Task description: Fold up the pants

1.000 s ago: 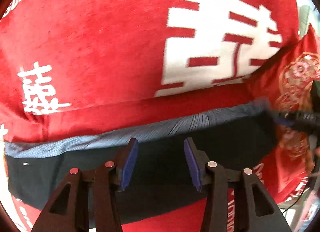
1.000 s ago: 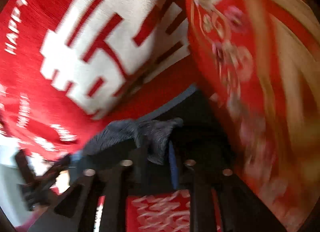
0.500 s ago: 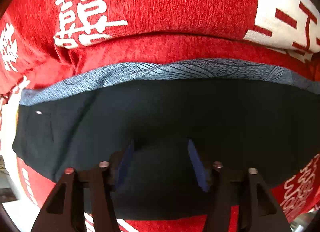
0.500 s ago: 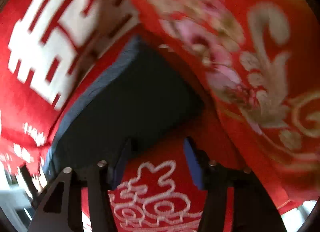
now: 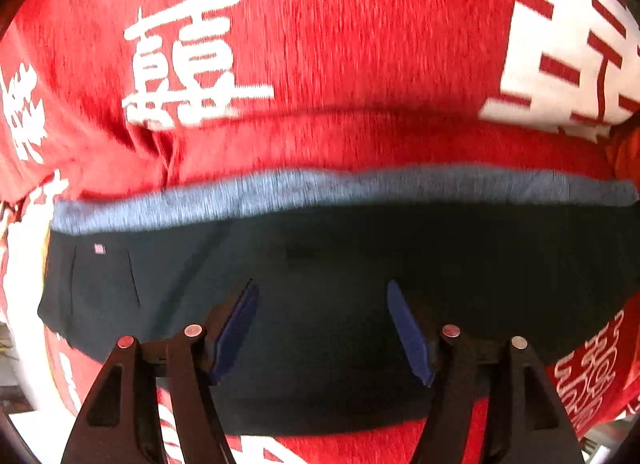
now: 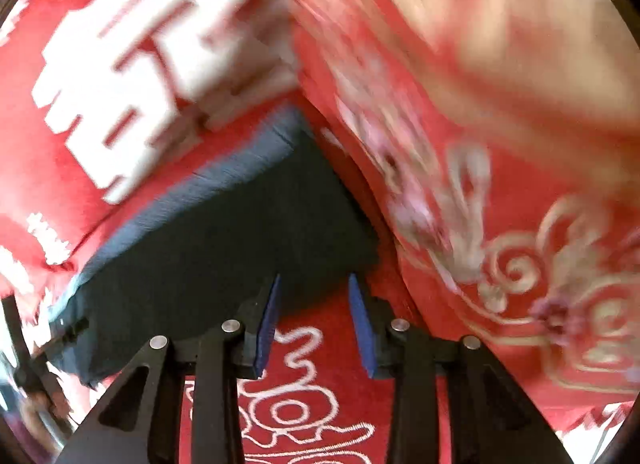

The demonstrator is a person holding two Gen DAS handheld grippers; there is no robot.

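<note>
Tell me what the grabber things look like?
Both look alike. The left gripper and right gripper each have two black, triangle-shaped fingers with cut-out holes, round silver rivets and flat blue pads on the inner faces. No cables or sleeves show.

The pants [image 5: 360, 264] are dark navy with a heathered blue-grey waistband along the far edge. They lie flat, folded into a compact rectangle, held by nothing.
</note>
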